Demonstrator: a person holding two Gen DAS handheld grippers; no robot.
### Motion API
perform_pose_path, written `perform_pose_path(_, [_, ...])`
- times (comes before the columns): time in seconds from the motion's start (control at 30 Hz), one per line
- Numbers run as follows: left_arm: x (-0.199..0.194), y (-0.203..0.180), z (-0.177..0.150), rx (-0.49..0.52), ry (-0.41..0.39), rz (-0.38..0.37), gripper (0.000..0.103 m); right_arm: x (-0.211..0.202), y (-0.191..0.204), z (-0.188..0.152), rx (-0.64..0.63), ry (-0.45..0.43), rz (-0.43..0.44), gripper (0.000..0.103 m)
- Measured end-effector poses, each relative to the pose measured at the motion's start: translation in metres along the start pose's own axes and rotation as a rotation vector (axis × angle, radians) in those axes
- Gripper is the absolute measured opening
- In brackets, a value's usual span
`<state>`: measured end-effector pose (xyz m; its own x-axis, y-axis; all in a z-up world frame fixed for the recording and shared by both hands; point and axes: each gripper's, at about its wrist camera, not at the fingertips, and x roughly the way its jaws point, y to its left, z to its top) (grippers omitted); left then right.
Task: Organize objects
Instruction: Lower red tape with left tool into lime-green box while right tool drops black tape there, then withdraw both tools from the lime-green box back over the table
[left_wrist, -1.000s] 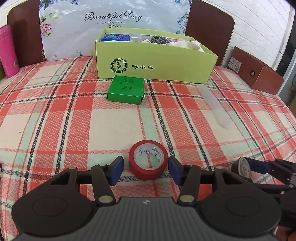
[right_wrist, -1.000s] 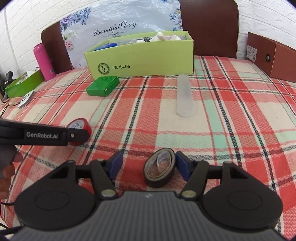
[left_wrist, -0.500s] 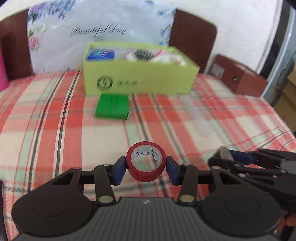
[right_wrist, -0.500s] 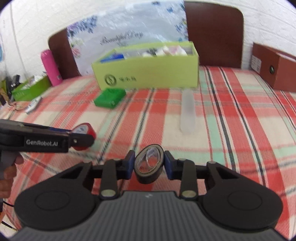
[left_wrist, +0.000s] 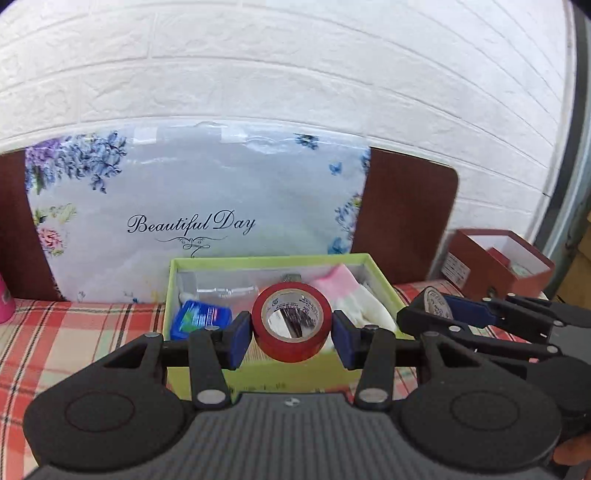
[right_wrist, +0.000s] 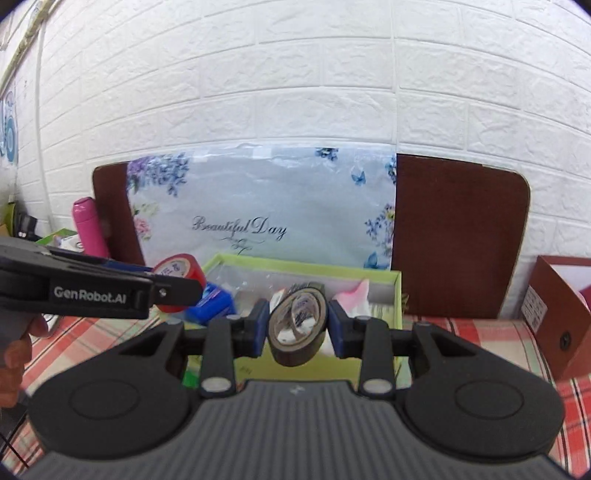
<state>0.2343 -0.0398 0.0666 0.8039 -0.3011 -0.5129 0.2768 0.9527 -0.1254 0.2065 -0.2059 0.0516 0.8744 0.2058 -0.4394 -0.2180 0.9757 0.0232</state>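
Left gripper (left_wrist: 291, 334) clamps red tape roll (left_wrist: 291, 320); right gripper (right_wrist: 295, 328) clamps black tape roll (right_wrist: 298, 326). Both held above green box (left_wrist: 266, 374). Box front wall, contents partly hidden behind grippers; near tablecloth cut off.

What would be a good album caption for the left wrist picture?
Left gripper holds a red tape roll over the green box, right gripper alongside with a black tape roll.
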Motion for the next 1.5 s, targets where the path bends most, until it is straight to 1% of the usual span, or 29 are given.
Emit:
perform_pose_path(0.07, [0.025, 0.006, 0.007, -0.003, 0.016, 0.028, 0.049, 0.022, -0.005, 0.006, -0.032, 0.001, -0.024, 0.033])
perform_pose_path(0.17, [0.057, 0.014, 0.009, -0.004, 0.047, 0.058, 0.049, 0.057, -0.013, 0.006, -0.051, 0.031, -0.047, 0.033])
perform_pose_path(0.3, [0.084, 0.027, 0.007, -0.03, 0.064, 0.079, 0.05, 0.091, -0.023, -0.004, -0.032, 0.058, -0.044, 0.033])
perform_pose_path(0.33, [0.088, 0.03, 0.007, -0.045, 0.064, 0.094, 0.053, 0.098, -0.025, -0.005, -0.027, 0.066, -0.045, 0.033])
perform_pose_path(0.37, [0.091, 0.032, 0.007, -0.052, 0.065, 0.119, 0.069, 0.105, -0.027, -0.008, -0.029, 0.074, -0.046, 0.038])
perform_pose_path(0.4, [0.092, 0.034, 0.006, -0.057, 0.055, 0.158, 0.088, 0.112, -0.028, -0.01, -0.033, 0.079, -0.046, 0.048])
perform_pose_path(0.43, [0.091, 0.035, 0.004, -0.058, 0.03, 0.197, 0.094, 0.115, -0.029, -0.013, -0.036, 0.081, -0.059, 0.07])
perform_pose_path(0.47, [0.09, 0.036, 0.002, -0.056, 0.003, 0.233, 0.102, 0.116, -0.029, -0.016, -0.035, 0.073, -0.083, 0.08])
perform_pose_path(0.5, [0.088, 0.037, 0.001, -0.048, -0.01, 0.245, 0.103, 0.115, -0.03, -0.019, -0.033, 0.057, -0.091, 0.083])
perform_pose_path(0.53, [0.088, 0.038, 0.0, -0.042, -0.005, 0.242, 0.103, 0.114, -0.032, -0.022, -0.024, 0.046, -0.089, 0.09])
perform_pose_path(0.57, [0.089, 0.039, -0.001, -0.042, 0.009, 0.233, 0.103, 0.112, -0.033, -0.025, -0.011, 0.038, -0.086, 0.099])
perform_pose_path(0.6, [0.089, 0.04, -0.002, -0.047, 0.017, 0.226, 0.103, 0.109, -0.034, -0.027, 0.004, 0.032, -0.084, 0.101])
perform_pose_path(0.7, [0.081, 0.036, -0.004, -0.048, 0.028, 0.222, 0.103, 0.099, -0.035, -0.031, 0.029, 0.034, -0.082, 0.103])
perform_pose_path(0.77, [0.069, 0.032, -0.005, -0.046, 0.035, 0.215, 0.103, 0.084, -0.034, -0.03, 0.04, 0.014, -0.078, 0.103])
perform_pose_path(0.93, [0.028, 0.016, -0.01, -0.037, 0.026, 0.219, 0.103, 0.027, -0.029, -0.023, 0.055, -0.064, -0.057, 0.103])
perform_pose_path(1.1, [-0.018, 0.004, -0.027, -0.074, 0.006, 0.18, 0.103, -0.027, -0.02, -0.027, 0.038, -0.113, -0.06, 0.103])
perform_pose_path(1.17, [-0.033, -0.003, -0.037, -0.055, -0.007, 0.184, 0.103, -0.047, -0.016, -0.034, 0.041, -0.113, -0.07, 0.103])
perform_pose_path(1.27, [-0.049, -0.014, -0.055, -0.02, -0.007, 0.203, 0.103, -0.069, -0.012, -0.048, 0.049, -0.107, -0.093, 0.103])
perform_pose_path(1.33, [-0.057, -0.019, -0.068, -0.014, 0.011, 0.197, 0.103, -0.079, -0.01, -0.06, 0.062, -0.095, -0.105, 0.103])
perform_pose_path(1.5, [-0.067, -0.025, -0.1, -0.031, 0.059, 0.171, 0.103, -0.097, -0.006, -0.088, 0.108, -0.064, -0.099, 0.103])
